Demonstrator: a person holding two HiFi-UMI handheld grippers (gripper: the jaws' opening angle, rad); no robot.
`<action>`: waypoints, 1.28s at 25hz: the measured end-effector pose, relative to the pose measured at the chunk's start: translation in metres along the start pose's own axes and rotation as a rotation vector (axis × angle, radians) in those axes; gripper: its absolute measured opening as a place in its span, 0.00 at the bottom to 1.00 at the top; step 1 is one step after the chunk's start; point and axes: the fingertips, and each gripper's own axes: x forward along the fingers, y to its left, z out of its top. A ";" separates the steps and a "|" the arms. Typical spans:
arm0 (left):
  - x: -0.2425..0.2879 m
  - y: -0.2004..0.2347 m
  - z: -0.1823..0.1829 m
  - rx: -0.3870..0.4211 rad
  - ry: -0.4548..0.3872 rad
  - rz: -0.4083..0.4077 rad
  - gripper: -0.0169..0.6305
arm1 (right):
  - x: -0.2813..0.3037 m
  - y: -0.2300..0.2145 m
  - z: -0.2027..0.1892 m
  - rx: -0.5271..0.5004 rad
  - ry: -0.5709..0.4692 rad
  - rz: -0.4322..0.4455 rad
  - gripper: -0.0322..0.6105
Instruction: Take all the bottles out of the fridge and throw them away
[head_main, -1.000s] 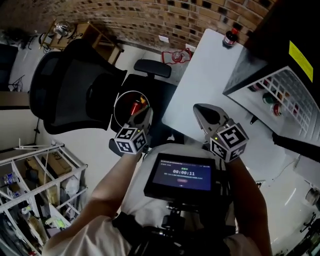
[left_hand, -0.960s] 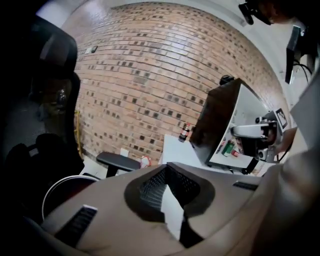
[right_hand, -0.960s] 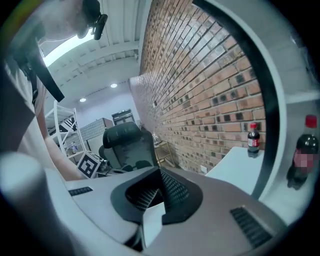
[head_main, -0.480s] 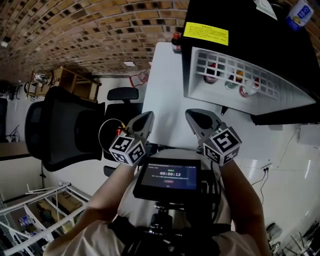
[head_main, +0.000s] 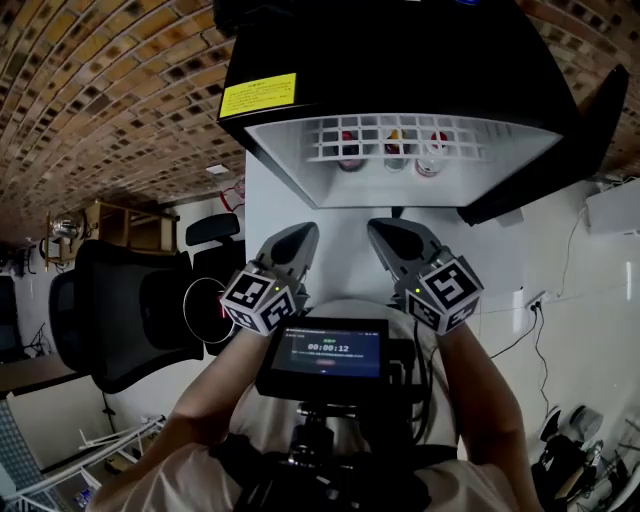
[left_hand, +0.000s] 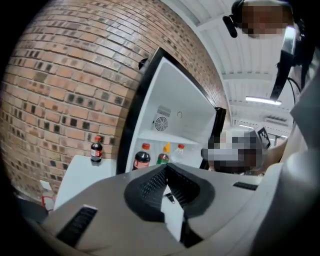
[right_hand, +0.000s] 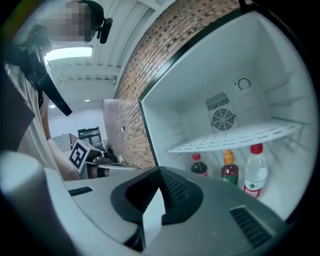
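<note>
Brick wall (left_hand: 65, 85), wire shelf (right_hand: 240, 136), capped bottles (right_hand: 256, 172)

The fridge (right_hand: 185, 85), black outside and white inside, stands open; under its wire shelf (right_hand: 235, 136) three bottles stand upright in a row; a red-capped dark cola bottle (right_hand: 198, 165) at the left; an orange-capped bottle (right_hand: 229, 170) in the middle; a clear bottle (right_hand: 255, 172) with red cap at the right; a second cola bottle (left_hand: 96, 151) stands outside, left of the fridge, on a white table (left_hand: 75, 175).
</note>
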 end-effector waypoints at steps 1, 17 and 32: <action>0.006 -0.006 0.001 0.005 0.004 -0.016 0.03 | -0.006 -0.005 0.001 0.005 -0.007 -0.015 0.05; 0.061 -0.057 0.015 0.078 0.032 -0.161 0.03 | -0.049 -0.048 0.006 0.038 -0.064 -0.114 0.05; 0.054 -0.058 0.016 0.119 0.025 -0.145 0.03 | -0.045 -0.044 0.001 0.043 -0.063 -0.100 0.05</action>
